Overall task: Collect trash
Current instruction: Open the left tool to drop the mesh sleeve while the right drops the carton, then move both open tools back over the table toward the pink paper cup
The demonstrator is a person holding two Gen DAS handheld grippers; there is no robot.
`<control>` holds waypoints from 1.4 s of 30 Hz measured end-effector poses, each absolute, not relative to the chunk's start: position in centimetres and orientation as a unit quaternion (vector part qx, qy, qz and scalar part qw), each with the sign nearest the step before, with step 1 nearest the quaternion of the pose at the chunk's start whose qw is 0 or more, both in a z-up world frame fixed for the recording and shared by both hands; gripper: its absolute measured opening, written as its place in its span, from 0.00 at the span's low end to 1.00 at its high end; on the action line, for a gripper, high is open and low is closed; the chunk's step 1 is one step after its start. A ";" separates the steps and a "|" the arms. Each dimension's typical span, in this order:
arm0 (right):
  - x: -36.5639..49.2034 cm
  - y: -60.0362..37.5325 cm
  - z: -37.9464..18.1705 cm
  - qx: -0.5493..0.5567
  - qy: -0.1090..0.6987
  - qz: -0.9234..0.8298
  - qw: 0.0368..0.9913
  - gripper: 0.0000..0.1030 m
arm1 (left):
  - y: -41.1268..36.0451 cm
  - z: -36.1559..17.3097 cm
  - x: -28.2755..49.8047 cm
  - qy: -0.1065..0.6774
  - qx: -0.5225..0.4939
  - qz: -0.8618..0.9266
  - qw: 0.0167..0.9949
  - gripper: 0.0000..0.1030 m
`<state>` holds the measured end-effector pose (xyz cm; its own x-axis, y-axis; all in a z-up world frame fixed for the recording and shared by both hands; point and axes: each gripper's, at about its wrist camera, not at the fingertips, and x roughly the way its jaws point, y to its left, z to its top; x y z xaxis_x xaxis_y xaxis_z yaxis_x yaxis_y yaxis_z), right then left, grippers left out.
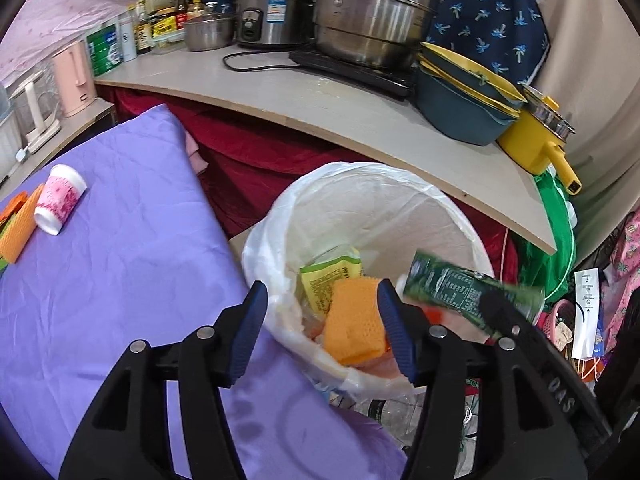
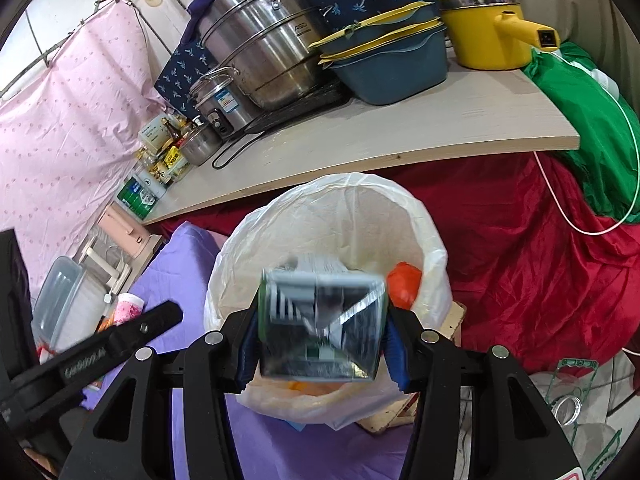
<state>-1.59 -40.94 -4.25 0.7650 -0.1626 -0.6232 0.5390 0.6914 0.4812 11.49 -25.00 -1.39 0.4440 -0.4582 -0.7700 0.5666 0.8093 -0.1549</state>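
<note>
Two black hand-held grippers hover over a white bag-lined bin (image 1: 400,216). The left gripper (image 1: 320,328) is spread, an orange sponge (image 1: 354,322) falling below. The right gripper (image 2: 320,344) pinches a green carton (image 2: 320,328); released off-centre, it could strike the rim and land outside.

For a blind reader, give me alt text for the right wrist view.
The right gripper holds a green carton over a white-lined trash bin. Behind, a shelf carries steel pots and a yellow pot.
</note>
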 end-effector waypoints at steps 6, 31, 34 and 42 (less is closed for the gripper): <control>1.4 -40.6 -5.1 0.325 0.298 -0.190 0.877 0.48 | -22.6 -2.0 11.6 0.436 0.062 -0.281 0.853 0.55; -1.8 -37.0 -1.5 0.328 0.263 -0.193 0.887 0.54 | -16.5 -0.8 9.9 0.423 0.043 -0.258 0.868 0.63; -1.8 -36.2 -1.2 0.324 0.265 -0.188 0.889 0.54 | -15.5 -0.6 9.8 0.420 0.042 -0.252 0.871 0.63; -0.4 -32.3 0.0 0.301 0.273 -0.152 0.901 0.54 | -12.3 0.0 10.0 0.413 0.032 -0.229 0.881 0.63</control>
